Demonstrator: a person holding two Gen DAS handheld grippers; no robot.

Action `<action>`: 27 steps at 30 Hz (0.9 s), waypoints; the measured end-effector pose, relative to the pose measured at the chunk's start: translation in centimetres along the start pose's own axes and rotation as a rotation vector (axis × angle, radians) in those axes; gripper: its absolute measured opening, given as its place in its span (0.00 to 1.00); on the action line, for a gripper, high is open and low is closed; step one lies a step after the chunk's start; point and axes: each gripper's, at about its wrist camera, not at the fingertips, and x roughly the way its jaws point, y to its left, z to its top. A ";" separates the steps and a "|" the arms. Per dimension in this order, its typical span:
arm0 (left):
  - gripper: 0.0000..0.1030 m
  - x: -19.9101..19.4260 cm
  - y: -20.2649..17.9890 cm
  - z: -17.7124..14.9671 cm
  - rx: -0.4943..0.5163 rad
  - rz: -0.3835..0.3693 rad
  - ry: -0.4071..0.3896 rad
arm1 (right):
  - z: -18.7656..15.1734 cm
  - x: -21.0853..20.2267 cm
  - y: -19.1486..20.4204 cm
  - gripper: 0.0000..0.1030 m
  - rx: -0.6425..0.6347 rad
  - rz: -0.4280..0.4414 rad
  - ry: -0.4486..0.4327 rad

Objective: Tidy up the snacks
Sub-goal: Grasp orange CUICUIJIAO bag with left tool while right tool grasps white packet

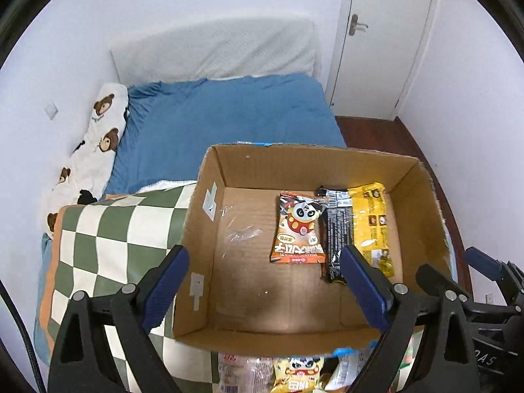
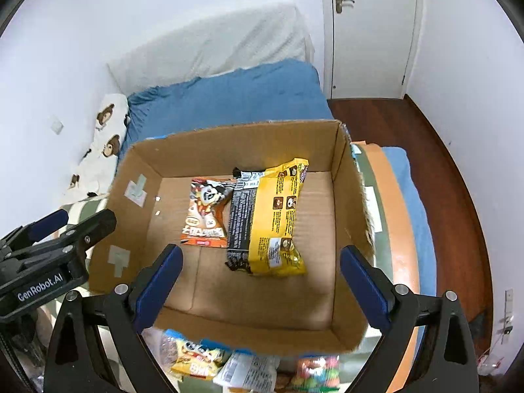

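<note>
A cardboard box sits open on the bed. Inside lie an orange panda snack bag, a black bar pack and a yellow pack, side by side. My left gripper is open and empty above the box's near left part. My right gripper is open and empty above the box's near edge. More loose snacks lie in front of the box, partly hidden by it.
The box rests on a green and white checked blanket over a blue bed sheet. A bear-print pillow lies by the left wall. A white door and dark wood floor are at the right.
</note>
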 end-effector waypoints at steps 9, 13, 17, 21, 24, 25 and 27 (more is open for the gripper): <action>0.91 -4.2 -0.3 -2.3 -0.022 -0.020 -0.055 | -2.3 -6.2 0.8 0.96 -0.017 0.022 -0.064; 0.91 -5.7 -0.1 -3.3 -0.023 -0.026 -0.080 | -3.6 -8.3 1.3 0.96 -0.020 0.018 -0.099; 0.91 -6.7 0.0 -4.8 -0.023 -0.020 -0.092 | -5.3 -9.7 1.4 0.96 0.004 0.016 -0.116; 0.91 -7.5 0.3 -6.5 -0.021 -0.022 -0.089 | -7.5 -10.3 1.0 0.99 0.035 0.018 -0.099; 0.91 -7.8 1.1 -8.3 -0.039 -0.031 -0.068 | -9.9 -10.1 0.2 0.99 0.065 0.026 -0.062; 0.91 -7.8 1.6 -9.2 -0.056 -0.038 -0.048 | -10.8 -9.8 -0.2 0.99 0.079 0.031 -0.039; 0.91 -7.5 2.5 -10.9 -0.076 -0.039 -0.008 | -13.1 -9.1 -1.2 0.99 0.120 0.049 0.017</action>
